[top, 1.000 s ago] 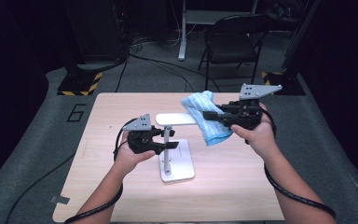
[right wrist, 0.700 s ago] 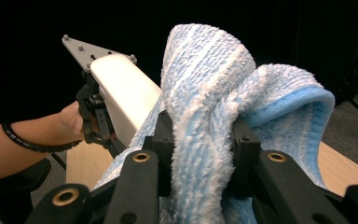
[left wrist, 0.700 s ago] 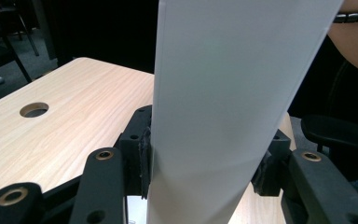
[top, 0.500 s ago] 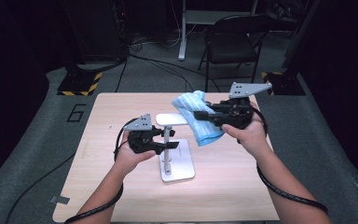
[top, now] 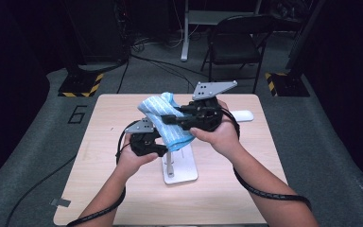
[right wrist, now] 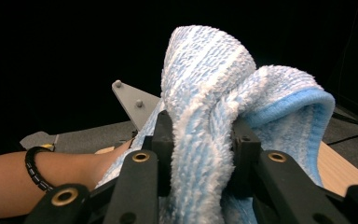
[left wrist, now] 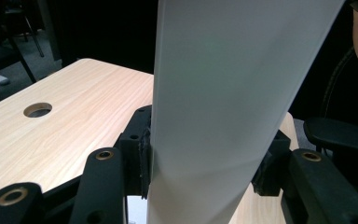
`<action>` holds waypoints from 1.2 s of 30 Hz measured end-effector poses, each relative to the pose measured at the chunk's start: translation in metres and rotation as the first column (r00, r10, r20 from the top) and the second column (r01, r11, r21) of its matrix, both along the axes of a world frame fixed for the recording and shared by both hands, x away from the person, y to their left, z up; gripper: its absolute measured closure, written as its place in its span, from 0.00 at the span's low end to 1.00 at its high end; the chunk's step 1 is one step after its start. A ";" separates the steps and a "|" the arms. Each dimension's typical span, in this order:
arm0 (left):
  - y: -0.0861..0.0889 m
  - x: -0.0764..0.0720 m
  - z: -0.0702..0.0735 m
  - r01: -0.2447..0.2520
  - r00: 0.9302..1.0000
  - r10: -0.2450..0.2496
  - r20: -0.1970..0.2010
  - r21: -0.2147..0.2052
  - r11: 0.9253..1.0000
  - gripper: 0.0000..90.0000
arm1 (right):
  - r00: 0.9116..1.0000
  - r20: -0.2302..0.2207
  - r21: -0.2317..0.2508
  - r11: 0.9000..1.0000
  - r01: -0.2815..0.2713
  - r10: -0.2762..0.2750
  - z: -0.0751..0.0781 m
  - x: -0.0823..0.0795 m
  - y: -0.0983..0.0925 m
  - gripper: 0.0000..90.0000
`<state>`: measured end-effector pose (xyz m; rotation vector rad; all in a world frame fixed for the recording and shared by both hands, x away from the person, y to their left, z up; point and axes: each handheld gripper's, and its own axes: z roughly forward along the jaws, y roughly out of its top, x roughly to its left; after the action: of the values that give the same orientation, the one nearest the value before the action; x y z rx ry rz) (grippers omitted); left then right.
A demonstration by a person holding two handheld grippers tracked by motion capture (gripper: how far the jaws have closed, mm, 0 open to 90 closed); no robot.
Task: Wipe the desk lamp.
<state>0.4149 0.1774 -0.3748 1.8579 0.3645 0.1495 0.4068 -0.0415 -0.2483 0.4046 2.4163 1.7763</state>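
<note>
A white stand with a flat base [top: 182, 170] stands mid-table. My left gripper [top: 163, 149] is shut on its white upright [left wrist: 223, 93], with the jaws pressing both edges of that panel [left wrist: 209, 170]. My right gripper [top: 168, 119] is shut on a blue-and-white striped towel [top: 175, 135]. A thick fold of the towel [right wrist: 209, 70] is bunched between its jaws [right wrist: 200, 135]. The towel hangs over the top of the stand, just above and behind the left gripper, and hides the stand's top.
The pale wooden table [top: 99, 156] has a small white oblong object [top: 242, 116] at its back right and a round cable hole [left wrist: 37, 109]. A black folding chair [top: 236, 42] stands behind the table. Bare tabletop lies at the left and along the front.
My right gripper has carried the towel leftward from the table's back right to over the stand's top. The white oblong object is now uncovered. The left gripper has not moved.
</note>
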 end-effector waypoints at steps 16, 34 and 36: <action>0.001 0.001 0.000 0.014 1.000 -0.014 -0.007 0.008 1.000 0.56 | 0.998 -0.045 0.017 0.999 0.051 -0.050 -0.016 0.021 -0.079 0.77; 0.001 0.001 0.000 0.018 1.000 -0.018 -0.006 0.003 1.000 0.56 | 0.963 -0.141 0.061 0.969 0.239 -0.228 -0.045 0.042 -0.202 0.77; 0.001 0.001 -0.001 0.020 1.000 -0.020 -0.007 0.002 1.000 0.56 | 0.962 -0.156 0.071 0.969 0.236 -0.223 -0.046 0.043 -0.206 0.77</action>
<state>0.4156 0.1786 -0.3755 1.8642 0.3504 0.1303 0.4498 -0.2479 -0.2946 0.8179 2.2740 1.8127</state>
